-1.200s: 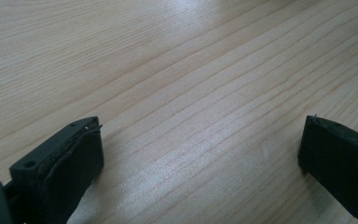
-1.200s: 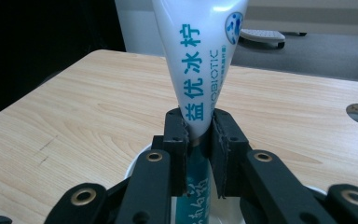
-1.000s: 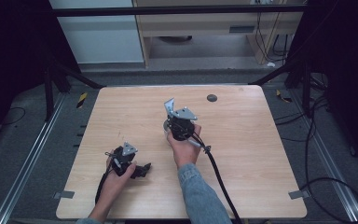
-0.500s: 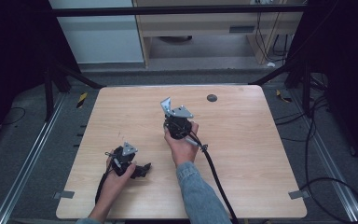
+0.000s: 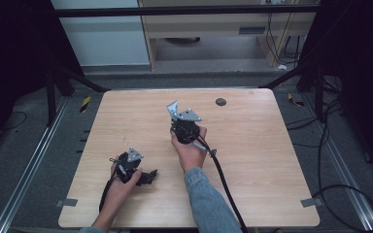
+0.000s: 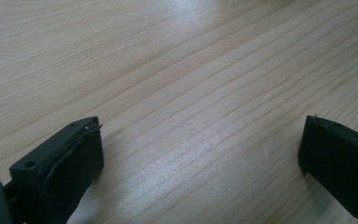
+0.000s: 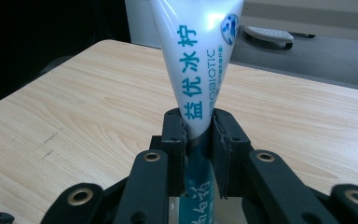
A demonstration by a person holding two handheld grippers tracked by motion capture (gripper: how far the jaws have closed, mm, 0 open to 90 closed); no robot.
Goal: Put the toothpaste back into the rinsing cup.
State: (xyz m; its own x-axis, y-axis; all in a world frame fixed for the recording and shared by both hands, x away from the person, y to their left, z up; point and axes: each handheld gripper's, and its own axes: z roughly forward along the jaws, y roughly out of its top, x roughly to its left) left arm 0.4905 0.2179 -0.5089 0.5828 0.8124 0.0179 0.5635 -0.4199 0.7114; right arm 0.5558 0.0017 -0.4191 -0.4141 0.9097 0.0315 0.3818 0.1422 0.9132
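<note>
My right gripper (image 7: 198,140) pinches a light, soft, slippery white tube (image 7: 196,56) near its narrow end, flat end toward twelve o'clock; my left gripper (image 6: 200,154) is open, empty.

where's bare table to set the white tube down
The light wooden table is bare right of the right gripper shut on the white printed tube, up to the dark round spot. The left gripper crowds the near-left.

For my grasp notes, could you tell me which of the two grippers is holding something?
The right gripper: shut on a white tube. The left gripper stands open over bare table.
</note>
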